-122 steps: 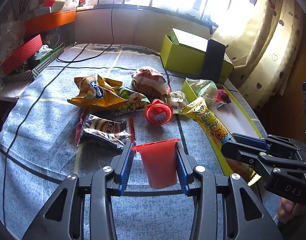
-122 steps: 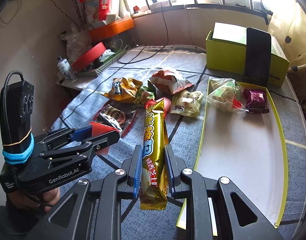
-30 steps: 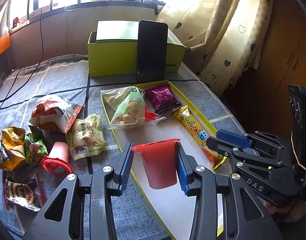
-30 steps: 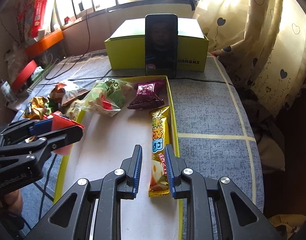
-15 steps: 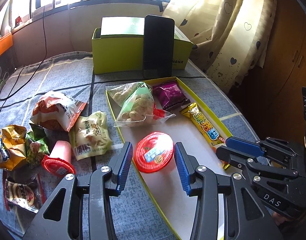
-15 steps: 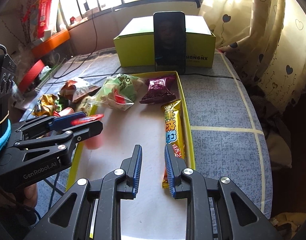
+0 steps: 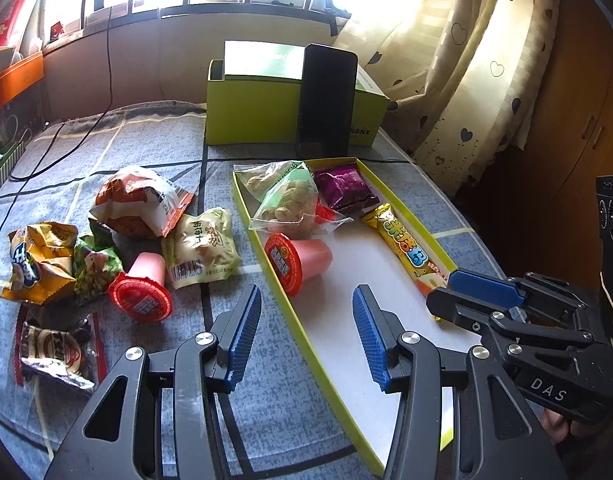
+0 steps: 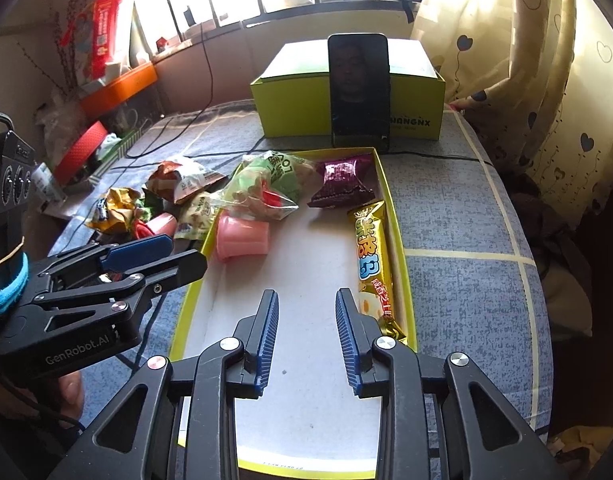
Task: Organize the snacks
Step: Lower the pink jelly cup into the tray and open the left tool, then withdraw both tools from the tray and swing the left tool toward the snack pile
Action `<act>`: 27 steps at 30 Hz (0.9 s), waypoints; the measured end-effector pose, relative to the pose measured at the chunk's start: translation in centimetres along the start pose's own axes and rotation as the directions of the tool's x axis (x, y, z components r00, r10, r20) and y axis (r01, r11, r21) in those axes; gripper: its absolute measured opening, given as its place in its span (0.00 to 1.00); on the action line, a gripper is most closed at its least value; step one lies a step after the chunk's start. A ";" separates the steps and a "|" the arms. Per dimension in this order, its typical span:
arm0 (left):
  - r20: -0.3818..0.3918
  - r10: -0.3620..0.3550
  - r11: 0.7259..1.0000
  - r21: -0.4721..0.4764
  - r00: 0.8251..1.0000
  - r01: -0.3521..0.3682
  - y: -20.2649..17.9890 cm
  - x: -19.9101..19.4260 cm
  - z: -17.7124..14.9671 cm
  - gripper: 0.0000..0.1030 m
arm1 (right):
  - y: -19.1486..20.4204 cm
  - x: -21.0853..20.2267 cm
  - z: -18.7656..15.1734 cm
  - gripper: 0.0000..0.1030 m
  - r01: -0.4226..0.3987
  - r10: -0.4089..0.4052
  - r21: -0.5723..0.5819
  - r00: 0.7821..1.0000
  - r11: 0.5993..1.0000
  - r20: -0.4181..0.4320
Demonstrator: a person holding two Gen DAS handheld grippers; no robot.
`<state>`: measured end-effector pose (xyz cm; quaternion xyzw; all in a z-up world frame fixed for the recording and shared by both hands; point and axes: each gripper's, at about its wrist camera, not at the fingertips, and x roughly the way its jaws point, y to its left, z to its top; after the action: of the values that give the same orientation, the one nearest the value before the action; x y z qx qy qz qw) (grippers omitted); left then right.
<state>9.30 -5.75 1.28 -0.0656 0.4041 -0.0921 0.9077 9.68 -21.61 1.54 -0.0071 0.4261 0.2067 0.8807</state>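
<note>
Here the left gripper [image 7: 306, 332] has jaws apart, empty, above the tray [image 7: 326, 364] rim. Just beyond them the red jelly cup [image 7: 298, 260] lies on its side inside the tray, lid against the rim. Right gripper [image 8: 306, 336] jaws likewise apart; yellow bar [image 8: 372, 264] lies right of them, untouched.

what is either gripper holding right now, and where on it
Nothing. The left gripper and right gripper are both open and empty; the pink jelly cup lies on its side in the tray.
</note>
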 end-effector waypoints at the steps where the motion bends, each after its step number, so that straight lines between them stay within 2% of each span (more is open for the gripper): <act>1: 0.003 0.002 1.000 -0.002 1.000 -0.002 0.0 -0.3 -0.1 0.48 | 0.1 -0.2 0.0 0.30 -0.005 0.005 0.000 1.000 1.000 0.003; 10: 0.014 0.017 1.000 -0.023 1.000 -0.016 0.5 -2.2 -1.4 0.48 | 1.6 -1.1 -0.5 0.37 -0.054 0.054 -0.012 0.999 0.998 0.008; 27: -0.011 0.046 0.997 -0.053 0.999 -0.046 1.7 -2.9 -3.3 0.48 | 3.1 -1.0 -1.2 0.41 -0.076 0.076 -0.049 0.997 0.996 -0.019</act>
<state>5.15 -3.63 0.89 -0.0801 0.4124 -0.0606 0.9054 7.07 -19.38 2.07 -0.0144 0.4284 0.2505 0.8681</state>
